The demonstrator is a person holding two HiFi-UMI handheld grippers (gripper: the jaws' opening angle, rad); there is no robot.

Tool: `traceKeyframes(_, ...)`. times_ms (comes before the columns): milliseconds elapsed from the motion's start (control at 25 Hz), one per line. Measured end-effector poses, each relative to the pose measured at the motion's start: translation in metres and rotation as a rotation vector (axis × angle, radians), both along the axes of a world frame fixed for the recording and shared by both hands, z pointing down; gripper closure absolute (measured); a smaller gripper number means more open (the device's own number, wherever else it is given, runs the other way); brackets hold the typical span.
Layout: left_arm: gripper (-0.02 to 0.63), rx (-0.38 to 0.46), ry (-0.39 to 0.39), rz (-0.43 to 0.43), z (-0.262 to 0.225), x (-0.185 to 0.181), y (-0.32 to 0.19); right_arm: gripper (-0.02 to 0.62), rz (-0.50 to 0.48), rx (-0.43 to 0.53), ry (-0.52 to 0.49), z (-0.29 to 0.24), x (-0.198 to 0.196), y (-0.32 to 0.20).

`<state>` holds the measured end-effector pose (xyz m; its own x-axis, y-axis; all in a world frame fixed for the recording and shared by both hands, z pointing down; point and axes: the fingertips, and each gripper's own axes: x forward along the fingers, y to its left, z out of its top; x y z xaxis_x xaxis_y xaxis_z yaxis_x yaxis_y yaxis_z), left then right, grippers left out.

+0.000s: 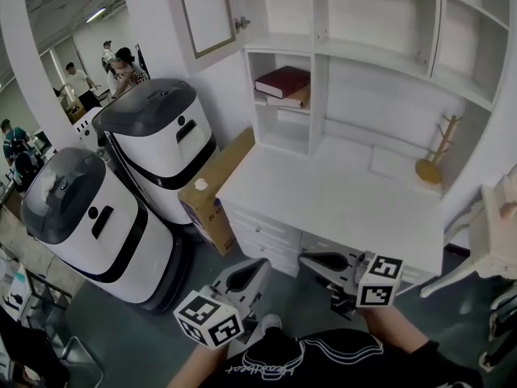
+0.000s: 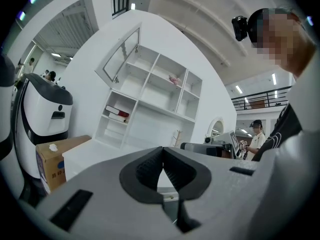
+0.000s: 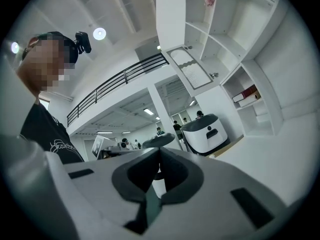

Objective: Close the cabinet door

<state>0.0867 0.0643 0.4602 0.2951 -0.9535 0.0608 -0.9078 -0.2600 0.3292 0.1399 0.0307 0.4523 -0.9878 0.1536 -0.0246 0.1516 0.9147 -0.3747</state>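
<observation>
The white cabinet door (image 1: 206, 10) with a pale framed panel hangs swung open at the upper left of the white shelf unit over the desk (image 1: 339, 192). It also shows in the left gripper view as the door (image 2: 121, 59) and in the right gripper view as the door (image 3: 190, 69), far off in both. My left gripper (image 1: 262, 263) and right gripper (image 1: 307, 259) are low in front of the desk's front edge, well short of the door. The left gripper (image 2: 163, 149) is shut with nothing in it. The right gripper (image 3: 159, 150) is shut and empty too.
Two white and dark-grey machines (image 1: 157, 136) (image 1: 81, 217) stand left of the desk, with a cardboard box (image 1: 214, 188) leaning against its side. Books (image 1: 283, 83) lie in a shelf compartment. A wooden stand (image 1: 436, 156) sits on the desk's right; a white chair (image 1: 493, 233) is further right.
</observation>
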Motion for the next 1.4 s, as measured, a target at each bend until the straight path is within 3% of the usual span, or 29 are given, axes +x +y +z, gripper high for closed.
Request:
traceKeyframes(280, 0.602, 0.028, 0.017, 0.022, -0.014, -0.085, -0.061, 0.589, 0.023, 0.014, 0.0, -0.011, -0.084, -0.058)
traceKeyframes(560, 0.601, -0.005, 0.097, 0.013, 0.007, -0.162, -0.089, 0.588, 0.017, 0.008, 0.051, 0.003, -0.156, -0.09)
traceKeyframes(840, 0.602, 0.017, 0.131, 0.082, 0.002, -0.184, -0.118, 0.588, 0.014, 0.006, 0.054, 0.001, -0.189, -0.11)
traceKeyframes(1080, 0.601, 0.022, 0.168, 0.079, -0.001, -0.196, -0.156, 0.589, 0.011, 0.04, 0.051, -0.006, -0.202, -0.148)
traceKeyframes(1400, 0.601, 0.102, 0.204, 0.035, -0.049, -0.229, -0.214, 0.589, -0.037, 0.075, -0.039, -0.049, -0.227, -0.213)
